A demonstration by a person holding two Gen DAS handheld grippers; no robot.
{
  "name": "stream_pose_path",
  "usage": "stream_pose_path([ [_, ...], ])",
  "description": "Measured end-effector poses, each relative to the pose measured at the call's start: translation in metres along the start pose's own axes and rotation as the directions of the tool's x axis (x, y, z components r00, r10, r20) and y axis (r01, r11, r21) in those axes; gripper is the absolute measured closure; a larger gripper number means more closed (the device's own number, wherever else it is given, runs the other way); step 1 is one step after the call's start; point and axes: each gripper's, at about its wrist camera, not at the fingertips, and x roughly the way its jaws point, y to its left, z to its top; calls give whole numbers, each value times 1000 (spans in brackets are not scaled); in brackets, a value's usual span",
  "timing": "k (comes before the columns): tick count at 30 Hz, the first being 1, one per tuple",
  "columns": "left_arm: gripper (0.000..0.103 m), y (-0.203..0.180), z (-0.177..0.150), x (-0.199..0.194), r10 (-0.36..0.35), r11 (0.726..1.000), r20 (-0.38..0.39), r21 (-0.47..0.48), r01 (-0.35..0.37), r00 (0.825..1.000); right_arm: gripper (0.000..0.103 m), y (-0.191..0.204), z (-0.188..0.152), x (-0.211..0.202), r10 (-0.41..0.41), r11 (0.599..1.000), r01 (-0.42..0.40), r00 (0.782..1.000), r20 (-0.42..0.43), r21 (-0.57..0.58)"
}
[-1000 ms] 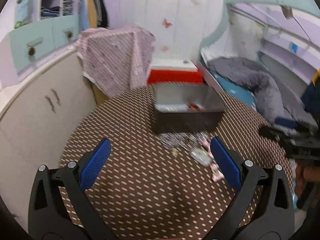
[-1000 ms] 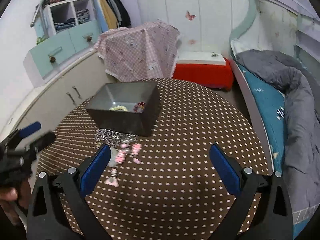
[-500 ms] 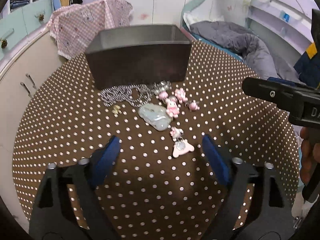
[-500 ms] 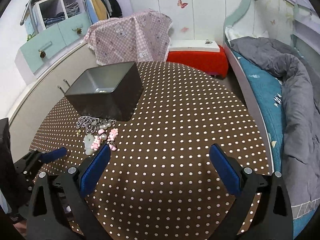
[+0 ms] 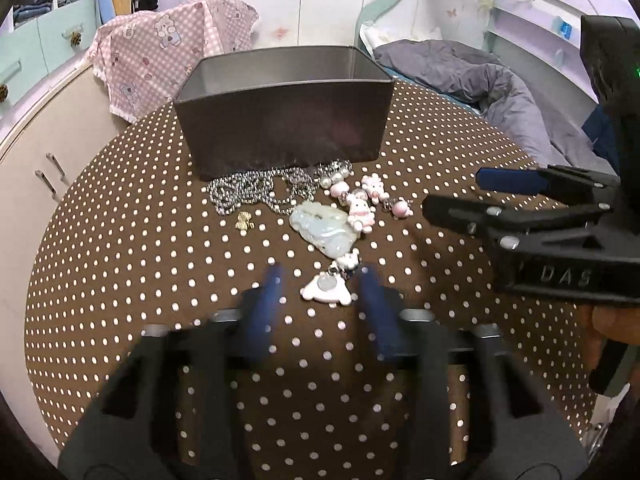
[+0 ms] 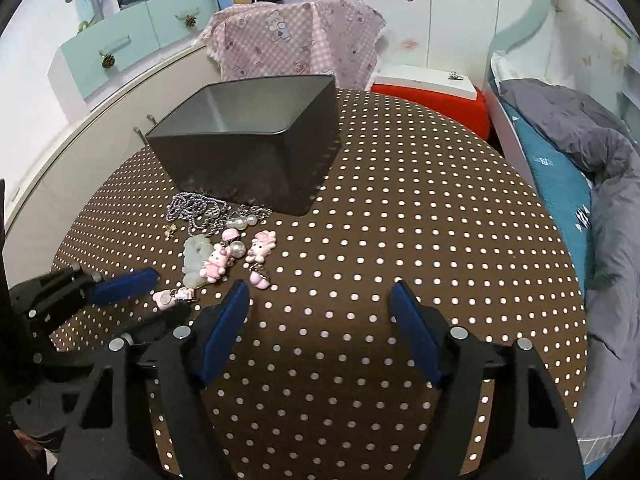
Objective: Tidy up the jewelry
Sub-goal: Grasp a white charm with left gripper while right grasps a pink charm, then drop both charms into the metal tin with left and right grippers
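Note:
A dark grey box [image 5: 280, 120] stands on the brown dotted table [image 5: 120, 280]; it also shows in the right wrist view [image 6: 256, 148]. Jewelry lies in front of it: a silver bead chain [image 5: 256, 192], a pale green jade pendant [image 5: 324, 228], pink bunny charms [image 5: 360, 208] and a pink-white charm [image 5: 326, 290]. My left gripper [image 5: 322, 280] is blurred, its fingers partly closed on either side of the pink-white charm, not touching it. My right gripper [image 6: 320, 312] is open and empty, to the right of the pile [image 6: 216, 256].
A small gold charm [image 5: 244, 220] lies left of the pendant. Behind the table are a pink checked cloth [image 5: 172, 60], a cabinet [image 5: 40, 152], a red stool [image 6: 432, 104] and a bed with a grey duvet [image 6: 592, 184]. The right gripper's body [image 5: 560, 240] is at the right.
My left gripper has moved forward to the pink-white charm and its fingers have narrowed around it. My right gripper has come lower and closer to the pile and has narrowed a little.

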Motion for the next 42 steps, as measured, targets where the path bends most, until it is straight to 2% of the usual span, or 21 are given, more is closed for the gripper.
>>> stream_pose_path([
  [2, 46, -1, 2, 2, -19, 1000, -2, 8, 19, 1000, 37, 2, 0, 0, -1, 1000, 1, 1000, -1, -9],
  [5, 69, 2, 8, 7, -39, 999, -5, 16, 39, 999, 43, 4, 0, 0, 5, 1000, -5, 1000, -7, -23],
  [6, 81, 2, 8, 7, -54, 998, -6, 19, 54, 999, 44, 6, 1, 2, 8, 999, -8, 1000, -11, -32],
  [9, 85, 5, 5, 4, -75, 997, -4, 17, 75, 997, 51, 17, 4, 8, 35, 997, -36, 999, -20, -65],
  [12, 87, 11, -2, -3, -82, 997, -1, -5, 82, 997, 62, 27, 7, 18, 50, 994, -53, 998, -37, -100],
  [13, 87, 13, -5, -5, -79, 997, 1, -9, 79, 997, 70, 31, 8, 20, 43, 993, -47, 998, -34, -108],
  [14, 87, 14, -7, -6, -75, 997, 4, -14, 75, 997, 82, 34, 8, 22, 24, 992, -27, 999, -26, -125],
  [16, 87, 19, -10, -9, -70, 997, 11, -26, 70, 997, 93, 36, 9, 23, 13, 991, -16, 1000, -24, -129],
  [27, 87, 25, -14, -16, -70, 996, 31, -48, 71, 997, 93, 24, -2, 2, 47, 994, -48, 999, -16, -94],
  [42, 88, 42, 9, -60, -55, 995, 149, -69, 66, 987, 93, 17, 28, -61, 120, 989, -110, 987, 106, -96],
])
